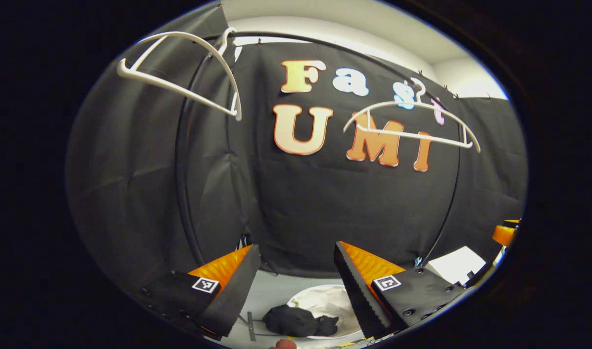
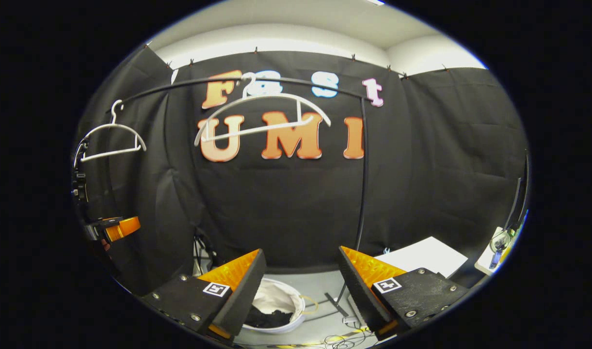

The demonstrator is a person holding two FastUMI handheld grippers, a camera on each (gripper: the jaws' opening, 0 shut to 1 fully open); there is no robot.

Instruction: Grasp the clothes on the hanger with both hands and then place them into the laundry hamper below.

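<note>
Two bare white hangers (image 1: 179,72) (image 1: 412,123) hang on the black curved rail (image 1: 325,43); the same hangers (image 2: 112,138) (image 2: 262,114) appear in the right gripper view. Dark clothes (image 1: 298,321) lie in the white round laundry hamper (image 1: 325,300) on the floor, draped over its near rim. The hamper (image 2: 281,303) with the dark clothes (image 2: 271,317) inside sits low between the right gripper's fingers. My left gripper (image 1: 296,271) is open and holds nothing. My right gripper (image 2: 300,276) is open and holds nothing. The left gripper's orange finger (image 2: 119,228) shows at the far left.
A black rack pole (image 2: 363,184) runs down to a foot on the grey floor. White boards (image 2: 422,257) (image 1: 456,264) lie at the right. Cables (image 2: 339,339) lie on the floor near the front. The right gripper's orange part (image 1: 504,233) shows at the right edge.
</note>
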